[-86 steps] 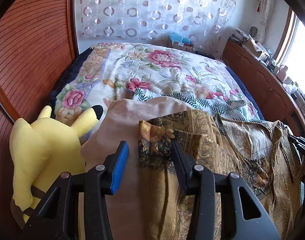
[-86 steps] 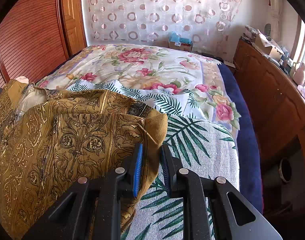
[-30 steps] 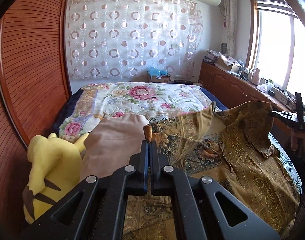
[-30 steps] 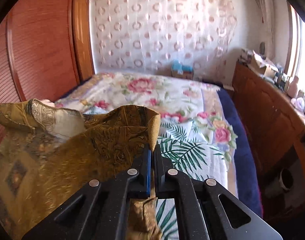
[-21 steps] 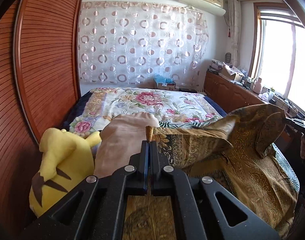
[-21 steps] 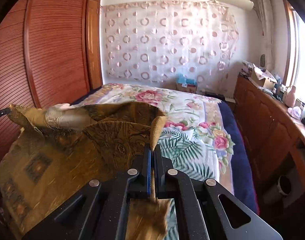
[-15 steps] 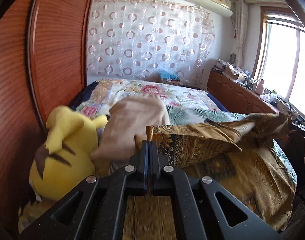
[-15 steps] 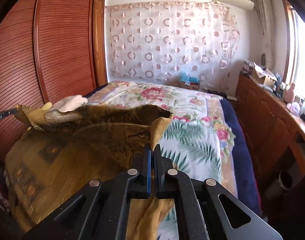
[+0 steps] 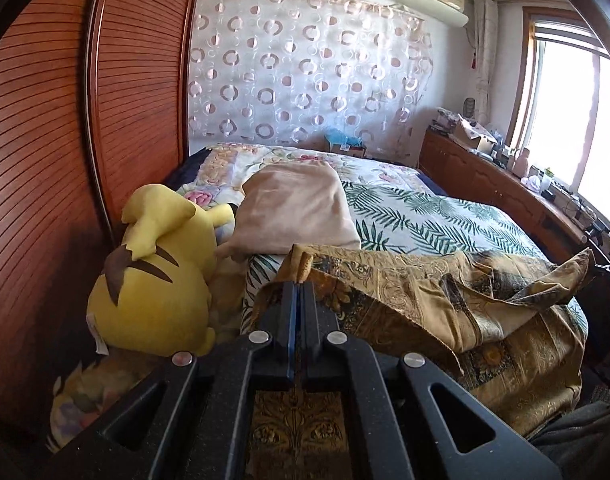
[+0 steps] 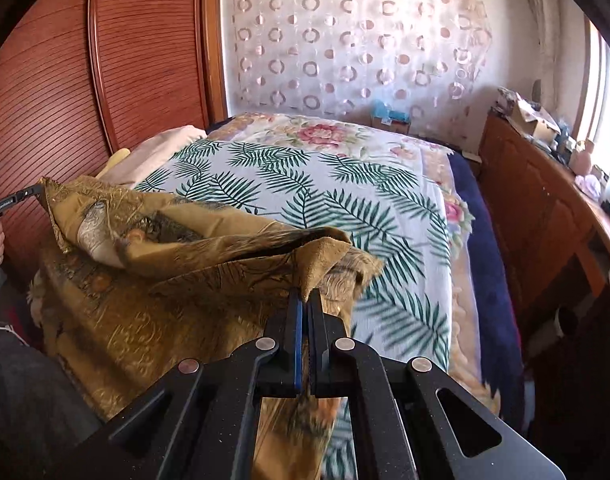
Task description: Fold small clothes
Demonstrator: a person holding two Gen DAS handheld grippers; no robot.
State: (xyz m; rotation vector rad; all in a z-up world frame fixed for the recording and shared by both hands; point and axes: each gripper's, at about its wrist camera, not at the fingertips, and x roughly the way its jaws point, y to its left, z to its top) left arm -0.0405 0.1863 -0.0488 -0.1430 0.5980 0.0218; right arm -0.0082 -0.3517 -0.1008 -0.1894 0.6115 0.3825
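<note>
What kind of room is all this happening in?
Most likely a home bedroom: a bed with floral and palm-leaf covers, a yellow plush toy beside it, and a wooden wardrobe along the wall.

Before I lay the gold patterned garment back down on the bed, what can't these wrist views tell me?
- Left wrist: lower hem of the gold patterned garment drops past the mattress edge.
- Left wrist: cloth behind the shut left gripper is covered by its black frame.
- Right wrist: cloth near the shut right gripper is motion-blurred.
- Right wrist: the yellow plush toy is almost wholly hidden by the garment.
</note>
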